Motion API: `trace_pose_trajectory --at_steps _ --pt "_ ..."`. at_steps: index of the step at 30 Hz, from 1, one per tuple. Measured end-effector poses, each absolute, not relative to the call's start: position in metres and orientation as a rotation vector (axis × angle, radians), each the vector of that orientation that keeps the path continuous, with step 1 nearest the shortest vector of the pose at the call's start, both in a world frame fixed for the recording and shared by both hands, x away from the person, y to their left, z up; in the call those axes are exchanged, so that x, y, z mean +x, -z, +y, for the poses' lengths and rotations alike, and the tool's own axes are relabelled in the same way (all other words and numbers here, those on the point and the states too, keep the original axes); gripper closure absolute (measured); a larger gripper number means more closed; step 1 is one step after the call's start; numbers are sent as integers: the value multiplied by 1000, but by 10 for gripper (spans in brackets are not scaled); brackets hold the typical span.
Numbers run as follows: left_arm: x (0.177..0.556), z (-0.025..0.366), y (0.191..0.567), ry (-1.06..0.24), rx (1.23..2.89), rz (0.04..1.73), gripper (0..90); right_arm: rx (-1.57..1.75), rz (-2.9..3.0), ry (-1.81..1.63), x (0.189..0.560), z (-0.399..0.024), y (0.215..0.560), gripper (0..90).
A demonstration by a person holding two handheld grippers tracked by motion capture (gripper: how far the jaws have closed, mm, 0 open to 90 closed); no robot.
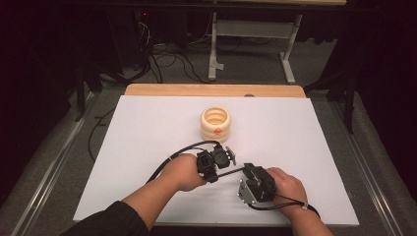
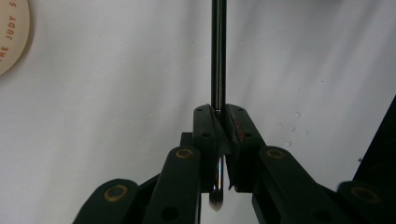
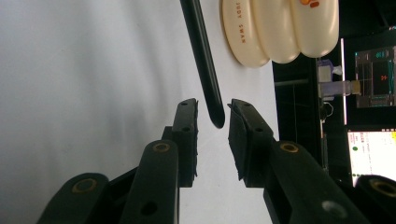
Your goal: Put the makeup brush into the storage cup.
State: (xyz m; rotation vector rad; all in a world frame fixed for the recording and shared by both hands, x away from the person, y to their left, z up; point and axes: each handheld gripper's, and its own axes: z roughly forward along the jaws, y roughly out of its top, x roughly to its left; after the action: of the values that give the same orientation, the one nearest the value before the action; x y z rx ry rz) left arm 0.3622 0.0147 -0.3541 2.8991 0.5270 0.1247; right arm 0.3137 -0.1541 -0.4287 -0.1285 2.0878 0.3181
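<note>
Two hand-held grippers meet over the near half of the white table (image 1: 147,147), joined by one slender dark rod (image 1: 235,170). The rod is thin, round in section and glossy black; in the right gripper view its free end (image 3: 215,119) is rounded, and in the left gripper view its other end shows a small blunt tip below the pads. It lies roughly level just above the table, nearer the near edge than the far edge, a little right of centre.

The left gripper (image 1: 222,156) has its jaws clamped tight on the rod, the pads pressed against the shaft near one end, so that most of its length runs straight out ahead of the jaws. The left hand (image 1: 184,172) wraps the gripper body, forearm entering from the near left corner, gripper pointing toward the right edge.

The right gripper (image 1: 246,169) stands with jaws narrowly parted; the rod's rounded end sits between the pads with a gap on each side, not pressed. The right hand (image 1: 287,189) lies near the near edge, gripper pointing left toward the other.

A cream ribbed ring-shaped pot (image 1: 215,123) with an orange mark stands beyond the grippers, toward the far edge at mid-width, apart from both.
</note>
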Motion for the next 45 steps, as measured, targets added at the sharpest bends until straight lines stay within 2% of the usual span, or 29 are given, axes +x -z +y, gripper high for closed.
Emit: trace_pose_trajectory --at_steps 45 --pt "361 4 356 -141 2903 511 834 -244 2071 -323 309 -150 428 813"
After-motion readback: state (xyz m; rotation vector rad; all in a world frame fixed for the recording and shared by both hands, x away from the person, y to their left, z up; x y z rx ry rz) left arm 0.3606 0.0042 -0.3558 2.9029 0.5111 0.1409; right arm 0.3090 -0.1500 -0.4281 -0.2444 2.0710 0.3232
